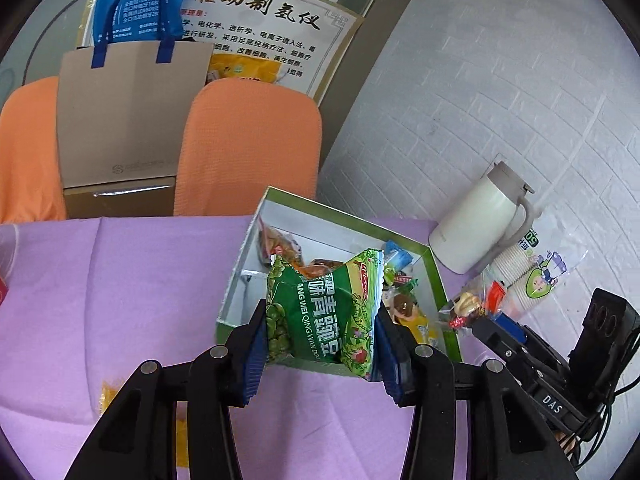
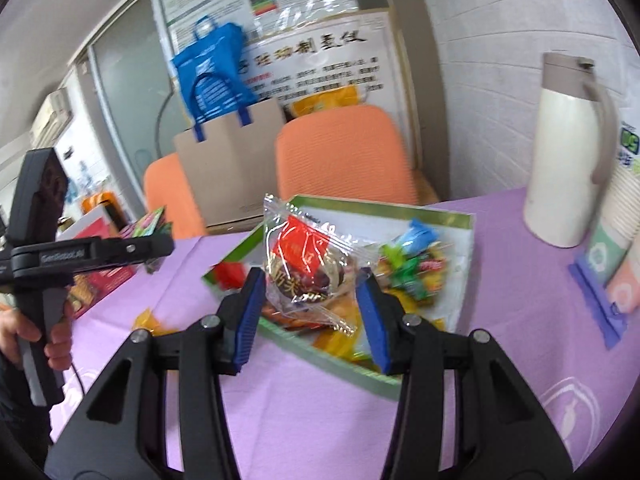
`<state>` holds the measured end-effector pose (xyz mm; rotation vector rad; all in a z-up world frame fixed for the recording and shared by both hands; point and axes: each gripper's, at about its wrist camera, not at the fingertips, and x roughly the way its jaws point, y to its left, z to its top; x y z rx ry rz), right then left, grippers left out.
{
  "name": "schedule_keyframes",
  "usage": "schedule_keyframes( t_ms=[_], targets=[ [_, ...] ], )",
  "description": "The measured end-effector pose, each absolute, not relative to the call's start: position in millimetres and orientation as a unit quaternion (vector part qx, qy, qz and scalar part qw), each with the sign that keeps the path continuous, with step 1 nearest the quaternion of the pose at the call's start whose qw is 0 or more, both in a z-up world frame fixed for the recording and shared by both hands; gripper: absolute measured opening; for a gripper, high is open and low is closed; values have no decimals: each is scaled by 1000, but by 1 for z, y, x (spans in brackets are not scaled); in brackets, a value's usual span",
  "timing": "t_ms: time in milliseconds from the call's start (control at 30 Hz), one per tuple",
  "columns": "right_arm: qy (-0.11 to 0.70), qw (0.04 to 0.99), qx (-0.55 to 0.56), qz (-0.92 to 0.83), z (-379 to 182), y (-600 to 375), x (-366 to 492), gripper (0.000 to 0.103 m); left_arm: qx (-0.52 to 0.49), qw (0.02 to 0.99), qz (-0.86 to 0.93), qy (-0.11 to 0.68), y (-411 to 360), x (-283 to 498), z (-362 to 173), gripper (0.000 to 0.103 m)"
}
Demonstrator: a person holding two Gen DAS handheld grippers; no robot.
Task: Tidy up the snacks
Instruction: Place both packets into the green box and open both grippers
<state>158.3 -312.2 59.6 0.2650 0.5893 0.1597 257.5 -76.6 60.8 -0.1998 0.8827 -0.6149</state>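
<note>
My left gripper (image 1: 322,322) is shut on a green pea snack bag (image 1: 324,312) and holds it over the near edge of the green-rimmed white box (image 1: 436,276). The box holds several wrapped snacks (image 1: 400,280). My right gripper (image 2: 310,286) is shut on a clear packet with a red label and a dark snack (image 2: 308,264), held above the near left part of the same box (image 2: 466,220). The right gripper also shows in the left wrist view (image 1: 490,326) to the right of the box, with the packet (image 1: 468,308).
A purple cloth (image 1: 140,280) covers the table. A white thermos jug (image 1: 480,220) and a sleeve of paper cups (image 1: 532,272) stand right of the box. Red and green snack boxes (image 2: 100,268) lie at the left. Orange chairs (image 1: 248,144) and a paper bag (image 1: 128,120) stand behind the table.
</note>
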Motion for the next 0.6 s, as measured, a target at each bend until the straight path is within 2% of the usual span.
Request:
schedule_keyframes(
  t_ms=[200,433,467,500,567,600],
  targets=[
    [309,940,140,21,32,-349,173,49,-82,850,-301,424,-121,264,55,48],
    [314,938,139,44,8,-349,190,51,-58,850,-296,432,-165,275,31,49],
    [313,939,134,50,6,-347,193,54,-56,852,-297,428,-166,275,29,54],
    [316,939,127,53,4,-345,194,59,-53,853,-300,424,-167,273,28,66],
    [312,943,109,42,2,-343,192,84,-41,858,-290,421,-166,270,27,81],
    [304,947,101,38,2,-343,189,86,-34,864,-281,417,-164,267,28,85]
  ],
)
